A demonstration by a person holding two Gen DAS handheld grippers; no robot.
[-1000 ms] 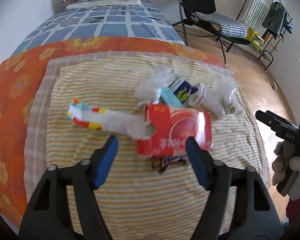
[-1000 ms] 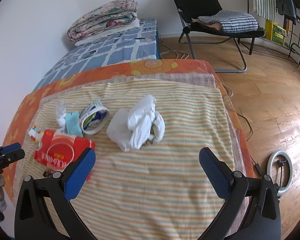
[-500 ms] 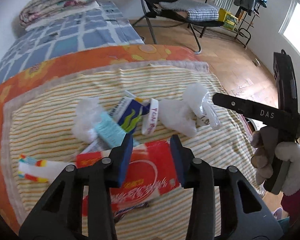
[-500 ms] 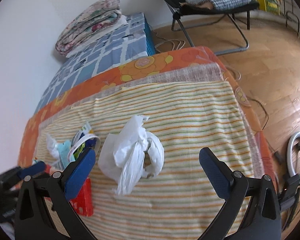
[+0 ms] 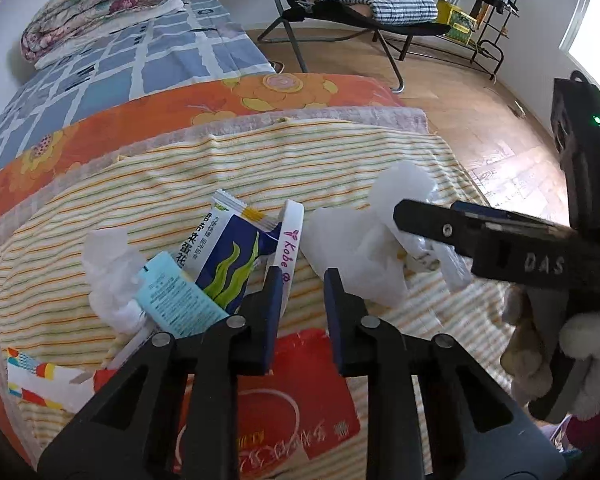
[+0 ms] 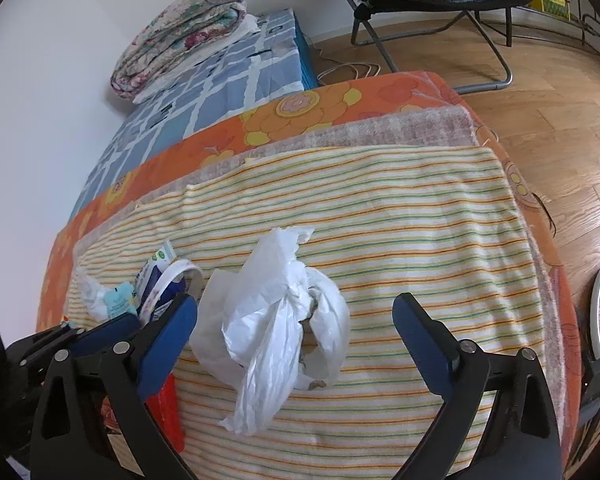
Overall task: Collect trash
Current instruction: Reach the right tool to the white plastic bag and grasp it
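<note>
**Trash heap on striped bed cover, both grippers over it**

Red packet (image 5: 296, 396) lies nearest, under the left gripper (image 5: 303, 280). Left jaws have just been closing; now a narrow gap, nothing between the pads. Just beyond: blue-and-white wrapper (image 5: 224, 248), white tape roll (image 5: 290, 236), crumpled tissue (image 5: 108, 272). White plastic bag (image 6: 276, 336), knotted, contents hidden, lies between the right gripper (image 6: 296, 320) jaws, which stand wide, untouching. All on the bed (image 6: 400, 208).

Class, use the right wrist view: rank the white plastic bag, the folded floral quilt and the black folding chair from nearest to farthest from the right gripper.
1. White plastic bag: between the open fingers of the right gripper, on the striped towel.
2. Folded floral quilt: far end of the bed, upper left.
3. Black folding chair: on the floor, top right; farthest.
</note>
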